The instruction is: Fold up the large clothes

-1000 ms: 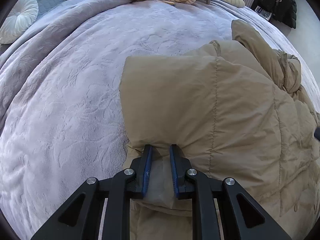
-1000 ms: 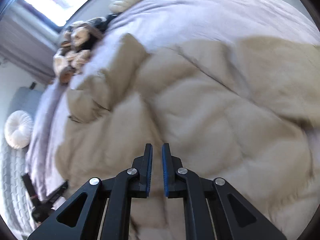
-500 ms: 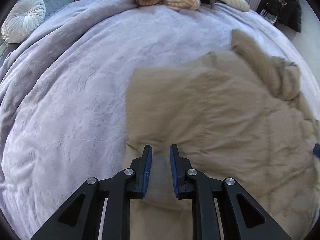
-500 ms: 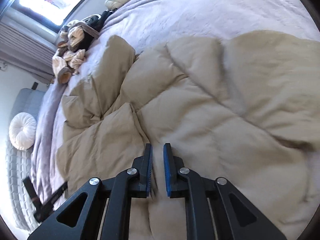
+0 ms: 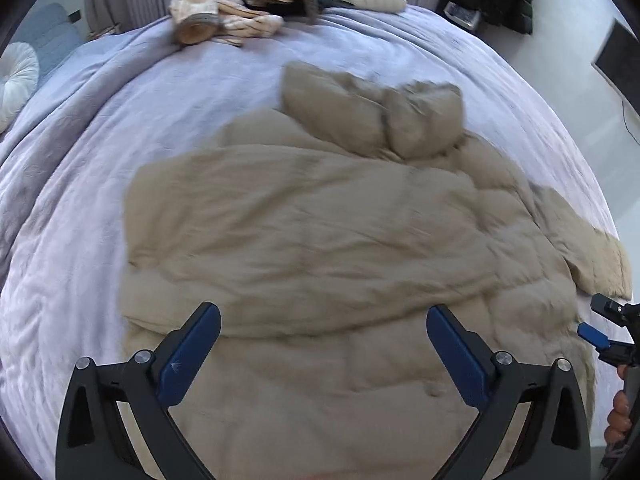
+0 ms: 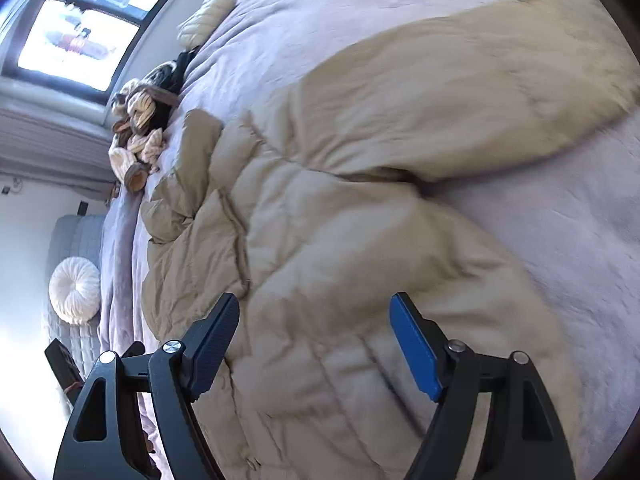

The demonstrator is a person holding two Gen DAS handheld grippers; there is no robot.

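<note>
- Your left gripper [image 5: 323, 332] stands with its fingers spread wide and nothing between them; its jaws have just been opening, and the tan puffer jacket [image 5: 328, 240] lies loose below, not pinched.
- Your right gripper [image 6: 316, 330] is likewise spread apart over the quilted body with no cloth caught; it too has just been opening.
- The jacket lies across the lilac bedspread [image 5: 100, 152], filling the left wrist view from centre to 6 o'clock, its bunched hood [image 5: 372, 116] at 12 o'clock and one sleeve [image 5: 588, 248] trailing to 3 o'clock near the bed's edge.
- Risk: the puffy fill is likely to spring back now that nothing pins it, so the fold you laid may creep open.
- Risk: that sleeve at 3 o'clock looks close to the edge; a careless tug on the body could drag it over.
- Risk: the shell looks slick, so a shallow pinch may slip off or take only the top layer.
- Risk: the clothes pile [image 5: 236, 8] at 11 o'clock sits well apart; sweeping the jacket that way would tangle them.
</note>
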